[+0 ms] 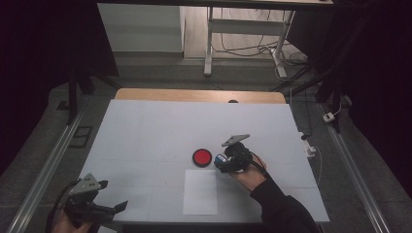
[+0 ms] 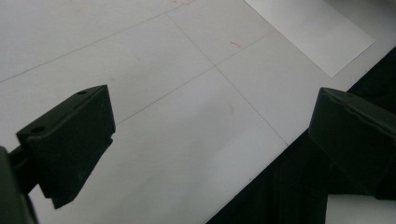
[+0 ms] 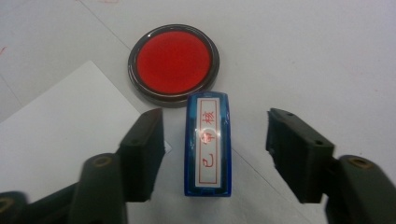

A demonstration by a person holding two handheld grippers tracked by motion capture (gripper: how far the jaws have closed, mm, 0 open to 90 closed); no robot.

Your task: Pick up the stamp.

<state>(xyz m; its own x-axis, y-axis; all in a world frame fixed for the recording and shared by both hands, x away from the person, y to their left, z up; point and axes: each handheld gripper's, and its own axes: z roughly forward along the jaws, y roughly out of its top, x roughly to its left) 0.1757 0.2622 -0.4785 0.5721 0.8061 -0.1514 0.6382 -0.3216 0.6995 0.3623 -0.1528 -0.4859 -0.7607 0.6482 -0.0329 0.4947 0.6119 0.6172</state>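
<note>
The right gripper (image 3: pixel 215 144) is down over the blue stamp (image 3: pixel 207 144), which lies flat on the table (image 1: pixel 145 131) just beside the round red ink pad (image 3: pixel 173 63). Its jaws stand either side of the stamp with gaps showing, not pressing it. A white sheet of paper (image 1: pixel 200 192) lies near. The left gripper (image 2: pixel 210 140) hangs at the table's near left edge, jaws wide with nothing between them.

Glossy blue plastic stamp (image 3: pixel 207 143), shiny, perhaps metal-rimmed red ink pad (image 3: pixel 173 63), matt white paper sheet (image 3: pixel 56 121).
</note>
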